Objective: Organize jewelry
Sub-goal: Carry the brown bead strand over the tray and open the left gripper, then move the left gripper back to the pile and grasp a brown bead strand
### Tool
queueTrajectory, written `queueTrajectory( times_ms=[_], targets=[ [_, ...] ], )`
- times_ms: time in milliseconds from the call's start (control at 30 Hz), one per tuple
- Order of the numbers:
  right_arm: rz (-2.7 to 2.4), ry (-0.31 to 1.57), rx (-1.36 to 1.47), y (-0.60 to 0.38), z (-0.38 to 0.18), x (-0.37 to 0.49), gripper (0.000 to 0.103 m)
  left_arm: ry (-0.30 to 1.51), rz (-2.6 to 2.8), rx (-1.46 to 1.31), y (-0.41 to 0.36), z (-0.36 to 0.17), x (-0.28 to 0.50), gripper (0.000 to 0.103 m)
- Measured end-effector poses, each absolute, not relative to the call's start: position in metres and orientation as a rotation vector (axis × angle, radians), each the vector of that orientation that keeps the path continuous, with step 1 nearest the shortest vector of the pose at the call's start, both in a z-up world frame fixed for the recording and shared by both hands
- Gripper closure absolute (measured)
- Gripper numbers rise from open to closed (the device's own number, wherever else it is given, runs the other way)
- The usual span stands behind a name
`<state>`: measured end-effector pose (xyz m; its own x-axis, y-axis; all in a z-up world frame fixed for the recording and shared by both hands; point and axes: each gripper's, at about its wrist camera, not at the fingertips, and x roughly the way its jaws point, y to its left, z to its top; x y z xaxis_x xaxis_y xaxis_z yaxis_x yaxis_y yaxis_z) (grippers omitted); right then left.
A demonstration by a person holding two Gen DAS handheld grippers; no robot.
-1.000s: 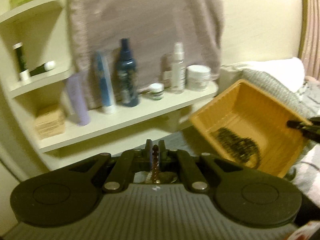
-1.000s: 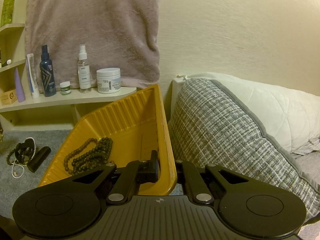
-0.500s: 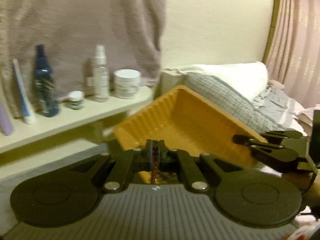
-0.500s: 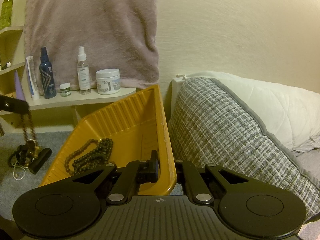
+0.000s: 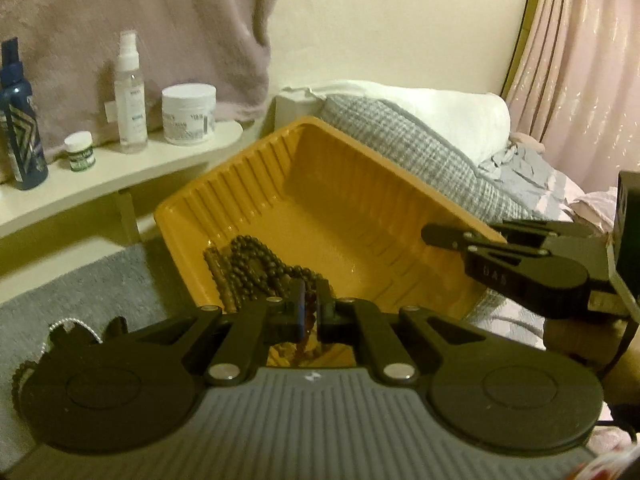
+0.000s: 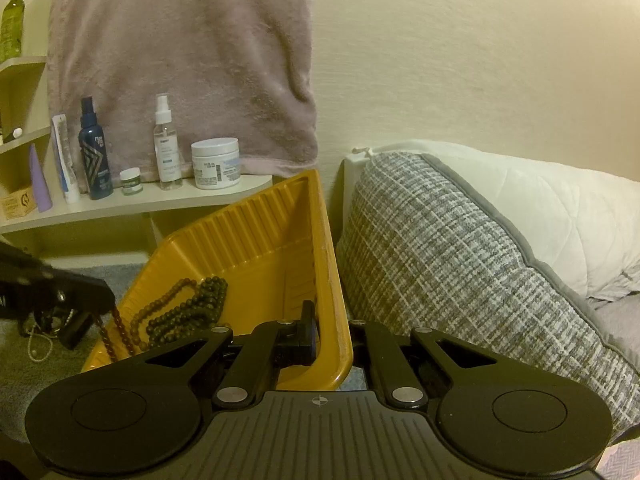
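We keep the right tongs (image 6: 328,336) clamped on the tilted amber ribbed plastic tray's (image 6: 256,236) rim; the left tongs (image 5: 309,312), clamped on a reddish-brown bead strand (image 6: 120,330), lower it in.

Beads (image 6: 188,312) lie in the tilted tray (image 6: 256,236), toward its lower left corner. Behind the tray runs a shelf (image 6: 132,204) carrying bottles (image 6: 165,144) and a jar (image 6: 215,163); a cushion (image 6: 452,260) sits just right of the tray, a pillow (image 6: 560,208) behind it.
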<state>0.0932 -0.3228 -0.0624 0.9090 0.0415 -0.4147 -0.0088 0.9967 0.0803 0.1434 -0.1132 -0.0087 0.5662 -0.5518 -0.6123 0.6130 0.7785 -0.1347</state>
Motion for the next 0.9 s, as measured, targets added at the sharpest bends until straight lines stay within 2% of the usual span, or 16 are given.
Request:
queueTrajectory(
  times_ms=[400,633,767,900],
  targets=[
    [0.025,0.431,0.077,-0.322,-0.063,0.093,0.098,0.668,-0.620,0.086,-0.089,-0.004,0.145,0.096],
    [0.024,0.432,0.078,-0.321,-0.063,0.092,0.098,0.621,-0.402,0.066,-0.022,0.002,0.140,0.094],
    [0.024,0.432,0.077,-0.321,-0.063,0.090,0.098,0.619,-0.245,0.046,0.025,-0.003,0.134,0.088],
    [0.024,0.432,0.078,-0.321,-0.064,0.090,0.098,0.640,-0.147,0.023,0.065,-0.012,0.128,0.087]
  ],
)
